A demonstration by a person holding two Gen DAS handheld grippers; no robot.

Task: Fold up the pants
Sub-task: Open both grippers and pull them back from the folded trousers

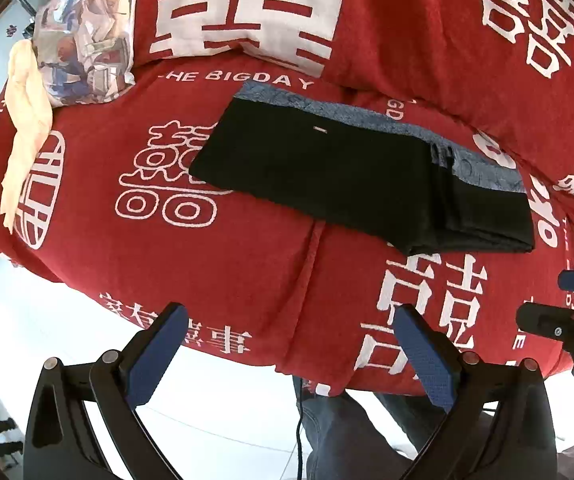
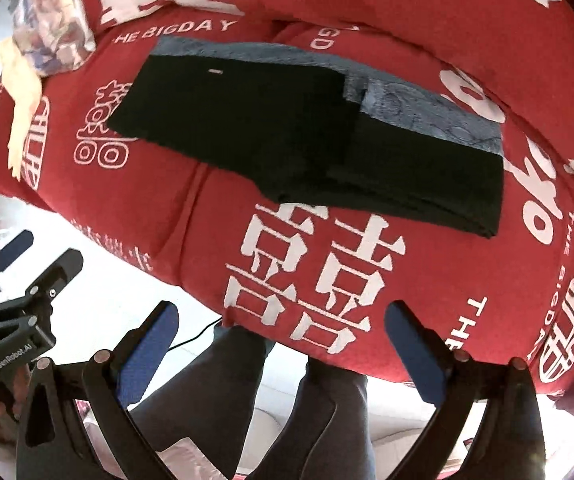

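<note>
Black pants (image 1: 351, 176) with a grey-blue waistband lie folded in a flat rectangle on the red sofa cover (image 1: 247, 264); they also show in the right wrist view (image 2: 307, 132). My left gripper (image 1: 291, 320) is open and empty, held back over the sofa's front edge, well short of the pants. My right gripper (image 2: 283, 316) is open and empty, also back at the front edge. Each gripper shows at the side of the other's view: the right one (image 1: 567, 304) and the left one (image 2: 43, 260).
A patterned cushion (image 1: 83, 32) and a pale yellow cloth (image 1: 27, 120) lie at the sofa's left end. Red and white back cushions (image 1: 247, 8) stand behind the pants. The person's legs (image 2: 307, 412) and white floor (image 1: 215, 400) are below the front edge.
</note>
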